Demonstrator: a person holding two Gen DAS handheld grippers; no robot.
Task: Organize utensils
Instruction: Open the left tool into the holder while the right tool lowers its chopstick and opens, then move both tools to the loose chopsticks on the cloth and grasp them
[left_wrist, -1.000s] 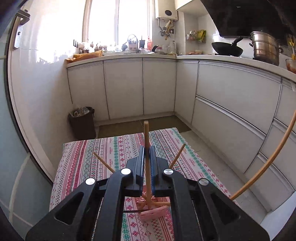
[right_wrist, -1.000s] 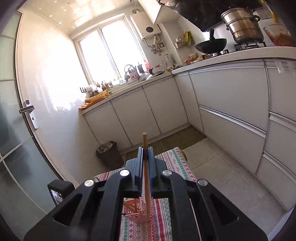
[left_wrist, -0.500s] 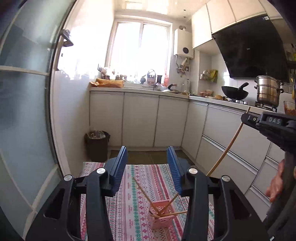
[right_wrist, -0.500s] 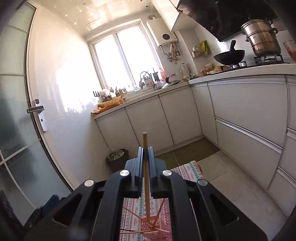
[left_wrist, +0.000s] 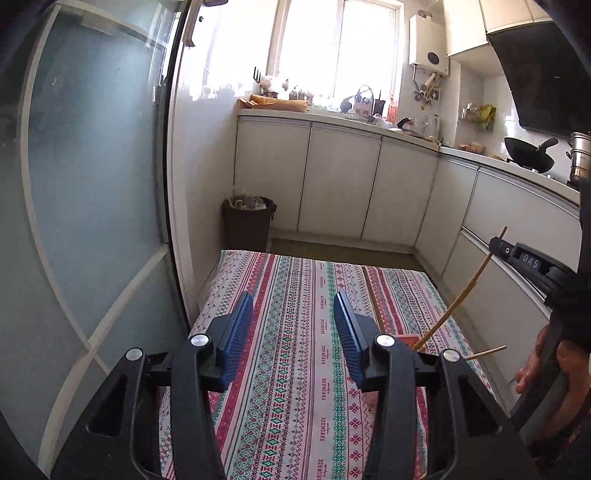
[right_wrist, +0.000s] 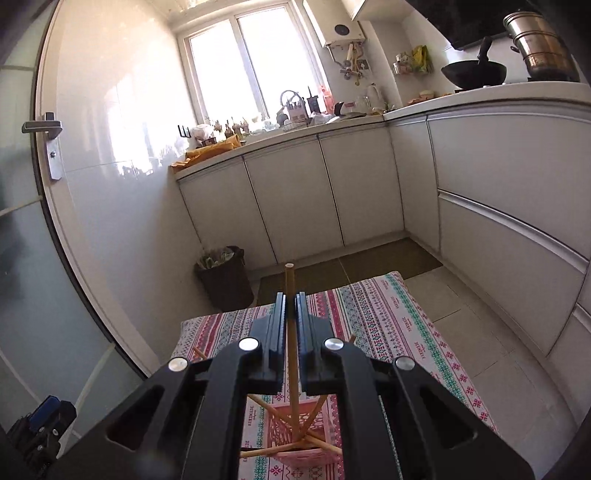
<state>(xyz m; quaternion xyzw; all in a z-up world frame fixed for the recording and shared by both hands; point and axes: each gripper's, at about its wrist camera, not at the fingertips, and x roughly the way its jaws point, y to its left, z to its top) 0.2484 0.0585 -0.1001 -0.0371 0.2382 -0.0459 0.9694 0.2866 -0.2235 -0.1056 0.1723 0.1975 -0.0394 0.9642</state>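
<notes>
Over the striped tabletop (left_wrist: 295, 332), in the left view, our left tongs (left_wrist: 293, 325) stand half open, empty, having just been opening. A spare chopstick (left_wrist: 373, 299) lies on the cloth ahead.

In the right view, our right tongs (right_wrist: 290, 325) pinch a chopstick (right_wrist: 289, 280) upright above the pink basket (right_wrist: 295, 435). We judge insertion is underway; next, lower and release.

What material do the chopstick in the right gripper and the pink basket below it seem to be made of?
Chopstick: probably bamboo or light wood, matte tan with a pale cut end. Pink basket: probably plastic, since its walls are an even-coloured moulded lattice.
</notes>
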